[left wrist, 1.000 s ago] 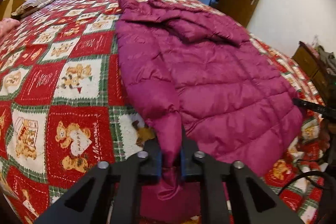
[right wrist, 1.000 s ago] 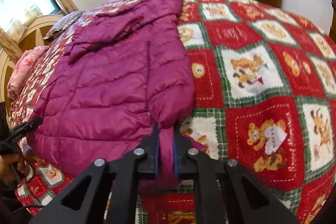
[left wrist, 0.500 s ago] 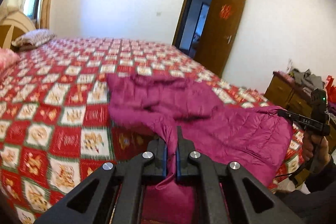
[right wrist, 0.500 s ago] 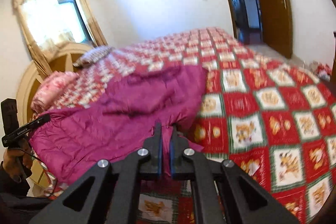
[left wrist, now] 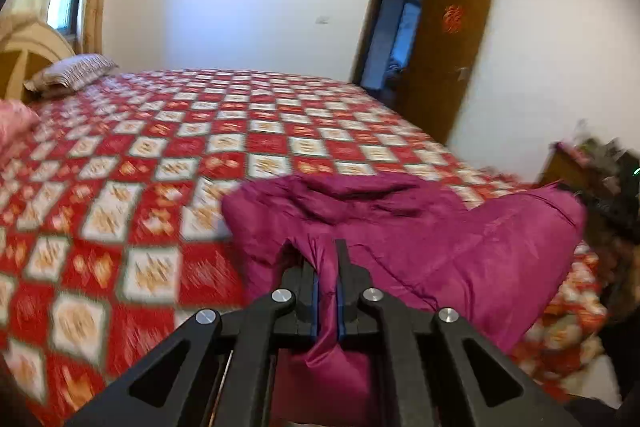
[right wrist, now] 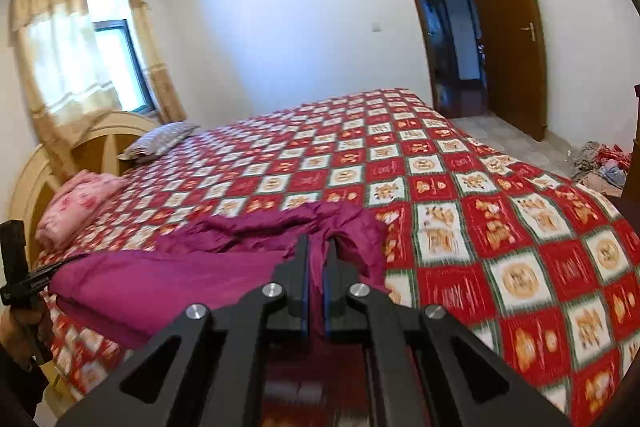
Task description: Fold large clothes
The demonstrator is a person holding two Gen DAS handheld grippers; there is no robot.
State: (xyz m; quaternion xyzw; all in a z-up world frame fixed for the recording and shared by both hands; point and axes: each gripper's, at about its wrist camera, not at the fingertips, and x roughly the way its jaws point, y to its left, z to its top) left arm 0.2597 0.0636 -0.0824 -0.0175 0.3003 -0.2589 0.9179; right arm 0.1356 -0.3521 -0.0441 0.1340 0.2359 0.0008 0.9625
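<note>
1. The bed [right wrist: 460, 187], under a red checked quilt, carries the work. The step in hand looks like the lengthwise fold: the near hem of the jacket [left wrist: 440, 251] is up off the bed and would be carried toward the collar end.
2. The jacket lies near the bed's close edge, its far part bunched on the quilt and its near edge hanging from both grippers. To fold it well, I judge both hands should travel level and together, keeping the hem taut between them so the padded fabric does not sag or twist.
3. The left gripper [left wrist: 327, 287] is clamped on a pinch of the purple fabric; cloth fills the narrow gap between its blue pads.
4. The right gripper [right wrist: 316, 283] is likewise closed tight on the jacket's edge. Slippery quilted shell like this can slide out, so the clamp should hold until the hem is laid flat.
5. Lay the hem down squarely on the far part, then release; dropping it early would likely leave a lopsided bulge.
6. Count, largest first: one bed, one door [right wrist: 508, 27] standing open, one curtained window [right wrist: 100, 43], one jacket, one pink folded blanket [right wrist: 80, 203], one striped pillow [right wrist: 160, 143], two grippers.
7. A heap of clothes [right wrist: 600, 163] lies on the floor by the door; its pieces are too small to count.
</note>
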